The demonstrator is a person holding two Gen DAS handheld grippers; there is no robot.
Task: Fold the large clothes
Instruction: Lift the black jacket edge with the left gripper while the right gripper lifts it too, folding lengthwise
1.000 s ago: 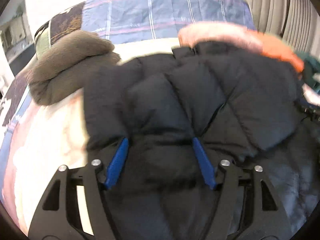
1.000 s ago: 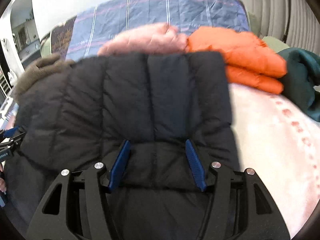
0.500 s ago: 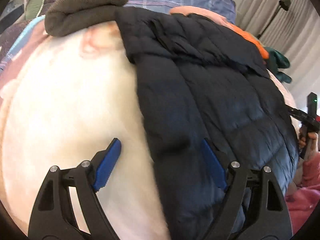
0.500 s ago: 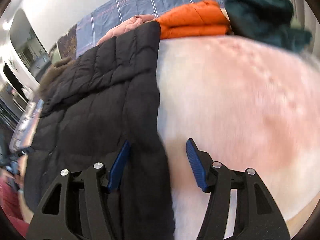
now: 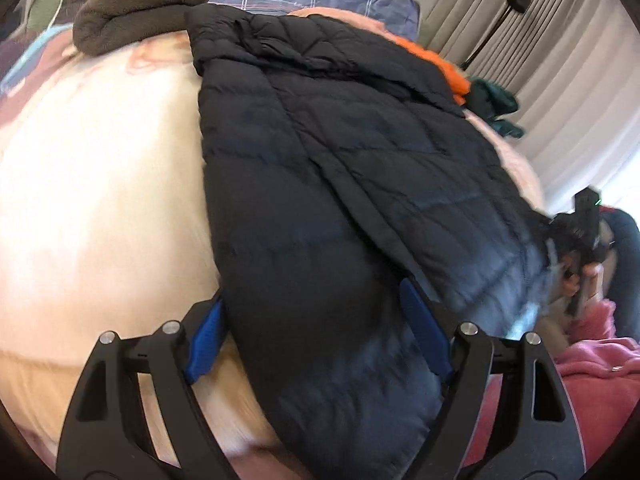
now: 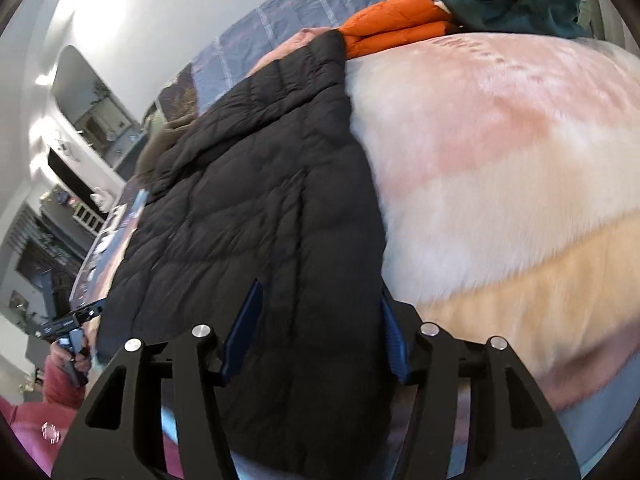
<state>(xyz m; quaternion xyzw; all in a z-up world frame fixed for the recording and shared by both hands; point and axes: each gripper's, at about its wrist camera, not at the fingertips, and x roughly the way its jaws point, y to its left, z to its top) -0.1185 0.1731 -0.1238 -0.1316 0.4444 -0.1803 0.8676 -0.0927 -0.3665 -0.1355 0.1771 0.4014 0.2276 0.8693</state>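
The left gripper (image 5: 316, 340) has its blue fingers (image 5: 424, 336) spread wide, one on each side of the near corner of the black puffer jacket (image 5: 340, 168). They are not squeezing it. The right gripper (image 6: 316, 336) is the same: its fingers (image 6: 242, 332) stand apart around the other near corner, with the puffy cloth bulging between them.

The jacket lies long and flat on the fluffy pink and cream blanket (image 5: 100, 184) on the bed, and its near end hangs over the edge toward the person.

What could go wrong? The jacket is fat and slippery. If the fingers close on only the top layer, the bottom layer may stay behind and the fold will come out lumpy. If one hand lifts before the other, the jacket may twist. The hanging end could also slide off the bed.

Far off are a folded orange jacket (image 6: 392, 24), a dark green garment (image 6: 508, 0) and a brown fleece (image 5: 140, 4). A big swing forward could bump them.
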